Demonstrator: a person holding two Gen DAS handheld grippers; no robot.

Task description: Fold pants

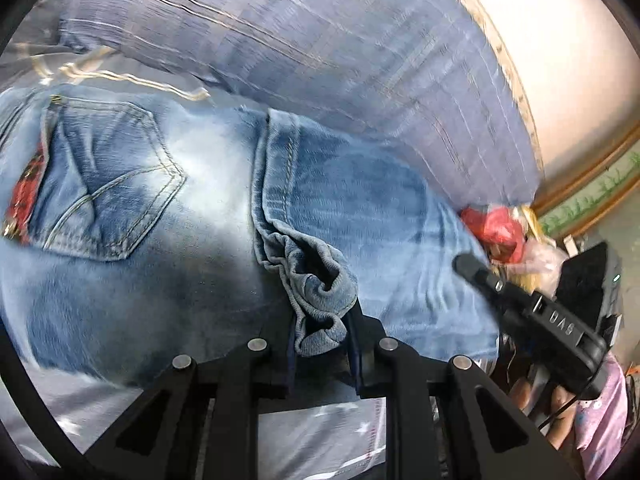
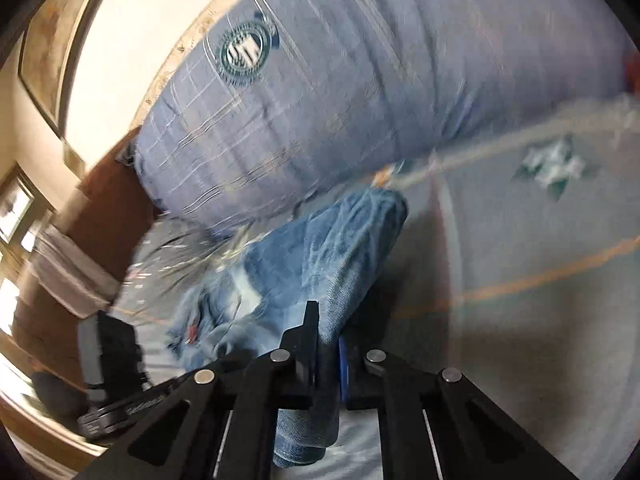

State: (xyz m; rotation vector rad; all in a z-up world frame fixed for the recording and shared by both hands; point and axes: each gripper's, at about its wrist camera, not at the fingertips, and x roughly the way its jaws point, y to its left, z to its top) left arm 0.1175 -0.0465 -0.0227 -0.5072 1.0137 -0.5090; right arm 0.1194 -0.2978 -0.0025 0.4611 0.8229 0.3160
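Containers: none is seen; the one pocket in view, a stitched back pocket [image 1: 108,184] on the pants, is flat, and nothing can be made out inside it.

Task item: a pair of faded light-blue denim pants [image 1: 180,208] is spread on a bed covered by a pale grey sheet with star prints [image 2: 540,240]. The seat is turned up. A red patterned patch [image 1: 24,200] is seen at the waist edge. One hemmed leg end [image 1: 316,292] is bunched and raised off the bed.

Surroundings: a large blue-grey checked pillow with a round green emblem [image 2: 320,92] lies just behind the pants, touching the bedsheet. A cream wall [image 1: 568,60] is seen behind it. Red and yellow bagged items [image 1: 500,232] lie near the far edge of the denim in the left wrist view; what they are cannot be told. A sleeve in pink printed fabric [image 1: 600,412] is seen at the right edge.

Left gripper [image 1: 320,344]: the jaws are set narrow, and the bunched hem is clamped between them.

Right gripper [image 2: 326,344]: the jaws are closed down tight upon a fold of denim [image 2: 352,248], which runs through them and hangs below. The same gripper [image 1: 532,308] is seen from the left wrist view, over the leg fabric.
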